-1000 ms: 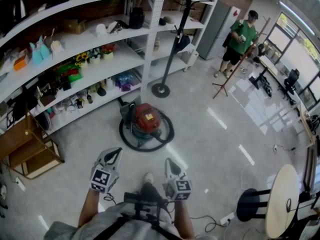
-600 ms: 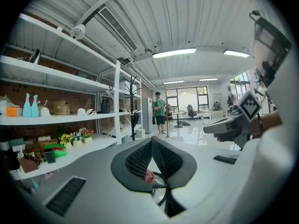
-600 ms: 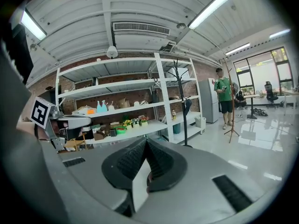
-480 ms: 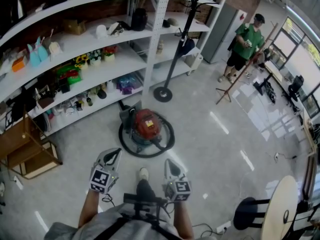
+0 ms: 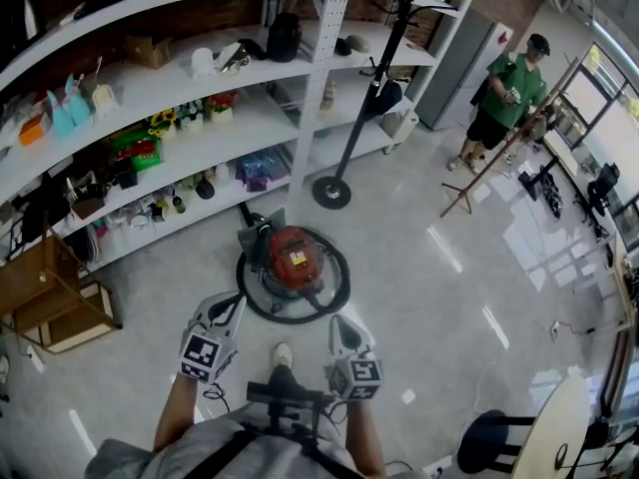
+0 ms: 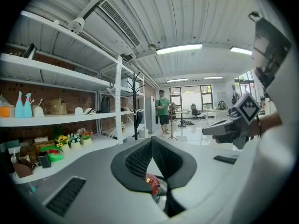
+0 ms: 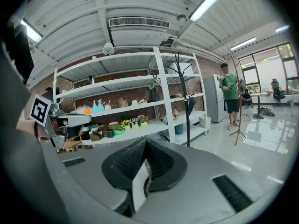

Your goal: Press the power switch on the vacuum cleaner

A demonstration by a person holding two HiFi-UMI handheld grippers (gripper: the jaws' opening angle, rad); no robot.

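The red canister vacuum cleaner [image 5: 296,255] is sitting on the pale floor [image 5: 429,297] just in front of the white shelving [image 5: 180,133], its black hose [image 5: 340,276] looping around it. A white label on its top is showing, but its print is too small to read. The left gripper [image 5: 229,307] and right gripper [image 5: 342,325] are hovering near the vacuum cleaner without touching it, each with jaws closed together on nothing. Both are showing black-and-white square markers. A person in a green shirt [image 5: 507,93] is standing well apart.
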